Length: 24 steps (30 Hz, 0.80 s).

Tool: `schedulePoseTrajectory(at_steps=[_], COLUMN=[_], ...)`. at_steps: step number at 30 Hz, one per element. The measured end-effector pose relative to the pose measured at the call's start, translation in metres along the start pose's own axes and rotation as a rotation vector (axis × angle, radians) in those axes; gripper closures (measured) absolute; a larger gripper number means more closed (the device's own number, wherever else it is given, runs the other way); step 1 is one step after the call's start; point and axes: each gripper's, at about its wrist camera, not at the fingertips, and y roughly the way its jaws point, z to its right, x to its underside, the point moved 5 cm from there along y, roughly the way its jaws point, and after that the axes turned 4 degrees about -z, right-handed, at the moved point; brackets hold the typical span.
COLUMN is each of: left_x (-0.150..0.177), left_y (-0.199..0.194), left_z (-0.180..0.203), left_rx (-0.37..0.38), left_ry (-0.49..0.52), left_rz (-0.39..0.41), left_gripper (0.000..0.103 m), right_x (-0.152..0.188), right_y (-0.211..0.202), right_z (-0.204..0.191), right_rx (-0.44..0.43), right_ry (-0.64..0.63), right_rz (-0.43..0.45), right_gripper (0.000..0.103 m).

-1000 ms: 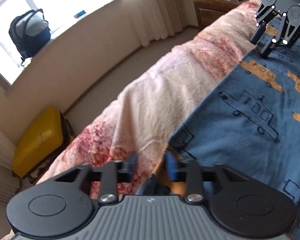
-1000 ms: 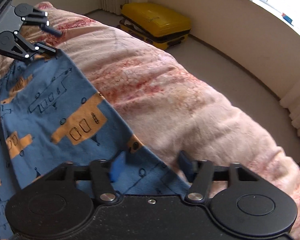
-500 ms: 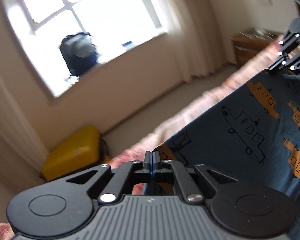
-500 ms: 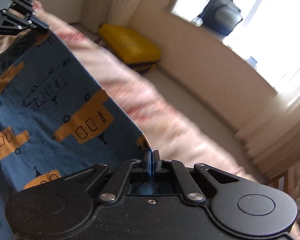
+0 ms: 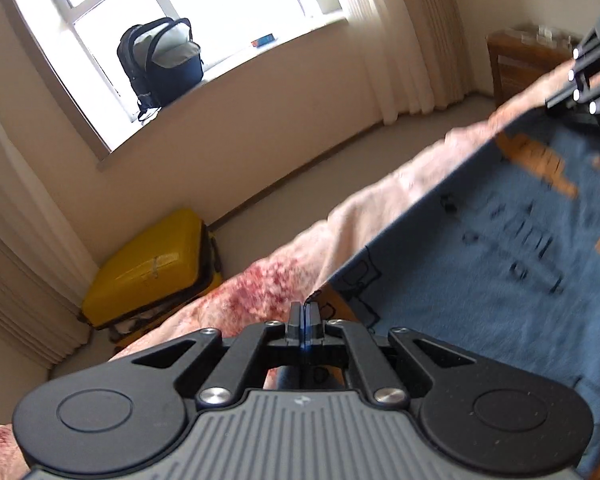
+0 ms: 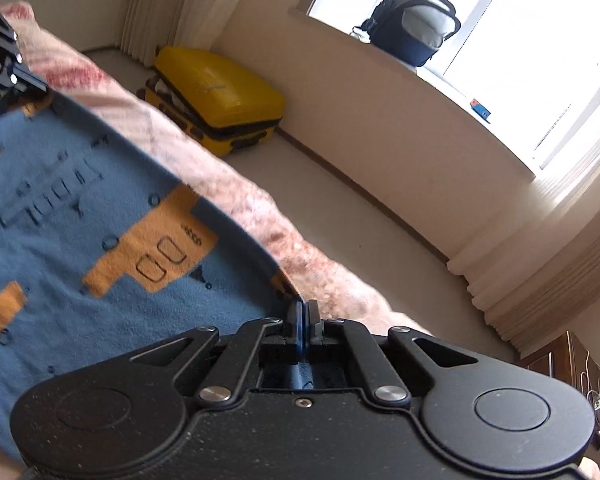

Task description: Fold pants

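Observation:
The pants (image 5: 480,264) are blue with orange and black vehicle prints, stretched above a pink floral bed cover (image 5: 260,292). My left gripper (image 5: 305,312) is shut on one corner of the pants edge. My right gripper (image 6: 303,312) is shut on the other corner of the same edge (image 6: 120,240). The cloth hangs taut between them. The right gripper shows at the far right of the left wrist view (image 5: 588,80); the left gripper shows at the far left of the right wrist view (image 6: 0,68).
A yellow suitcase (image 5: 152,268) lies on the floor by the wall, also in the right wrist view (image 6: 216,96). A dark backpack (image 5: 160,60) sits on the windowsill. A wooden nightstand (image 5: 520,56) stands beyond the bed. Curtains hang at both sides.
Both grippers went from open around the pants edge to shut on it, then lifted it off the bed. Both views tilted up toward the window.

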Motion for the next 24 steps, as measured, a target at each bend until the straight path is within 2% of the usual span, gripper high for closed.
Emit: schedulePoseTrajectory(at_steps=[3,6,10,14,18,24], left_x=[0.001,0.006,0.008,0.011,0.03,0.083], left_y=[-0.002,0.004,-0.011,-0.054,-0.105,-0.164], left_z=[-0.001,0.0,0.001,0.0,0.002,0.036], left_rx=[0.037,0.025,0.011,0.052,0.104,0.13], left_ry=[-0.007,-0.024,-0.035,-0.043,-0.011,0.125], left_rz=[0.015,-0.006,0.026,0.11,0.19,0.239], left_gripper=[0.102,0.103,0.103,0.103,0.103,0.103], right_x=[0.005,0.005,0.008,0.017,0.048,0.108], right_y=[-0.005,0.001,-0.009,-0.057,-0.128,-0.228], right_z=[0.008,0.002,-0.003,-0.011,-0.022,-0.072], right_rx=[-0.034,-0.011,0.013,0.01,-0.018,-0.067], right_ry=[0.014,-0.004,0.047,0.058,0.053,-0.039], right_rz=[-0.013,-0.02,0.023,0.088,0.135,0.112], right_gripper=[0.103,0.103,0.103,0.103,0.103,0.103])
